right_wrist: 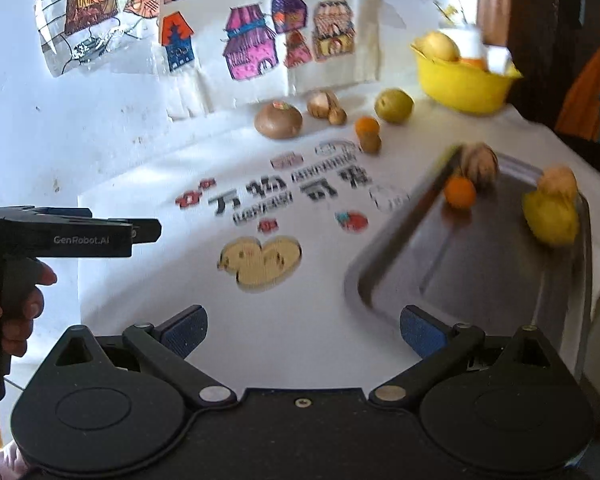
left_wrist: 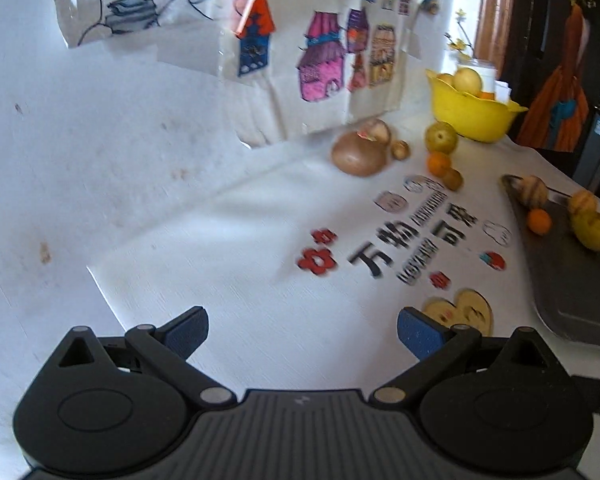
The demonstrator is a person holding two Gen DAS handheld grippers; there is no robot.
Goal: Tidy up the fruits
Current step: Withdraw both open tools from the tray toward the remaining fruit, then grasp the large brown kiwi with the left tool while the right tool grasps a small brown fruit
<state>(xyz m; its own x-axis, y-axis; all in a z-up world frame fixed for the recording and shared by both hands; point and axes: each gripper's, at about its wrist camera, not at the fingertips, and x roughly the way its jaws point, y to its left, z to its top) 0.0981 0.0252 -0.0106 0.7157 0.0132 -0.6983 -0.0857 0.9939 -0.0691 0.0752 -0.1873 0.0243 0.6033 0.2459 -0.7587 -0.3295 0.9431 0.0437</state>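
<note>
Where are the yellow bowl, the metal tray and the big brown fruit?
yellow bowl point(left_wrist: 474, 118): left wrist view, front wall.
metal tray point(right_wrist: 480, 264): right wrist view, bare floor.
big brown fruit point(right_wrist: 278, 120): right wrist view, middle.

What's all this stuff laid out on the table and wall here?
Round plastic bowl: one, yellow, far right corner, fruit inside.
Metal tray: one, grey, right side.
Fruit on tray: four; small orange, yellow lemon, two tan.
Loose fruit on cloth: six; green pear, big brown one, smaller ones.
Printed tablecloth: one, white.
Children's house drawings: several, colourful, wall.
Left gripper: black, blue pads, open.
Right gripper: same, open.
</note>
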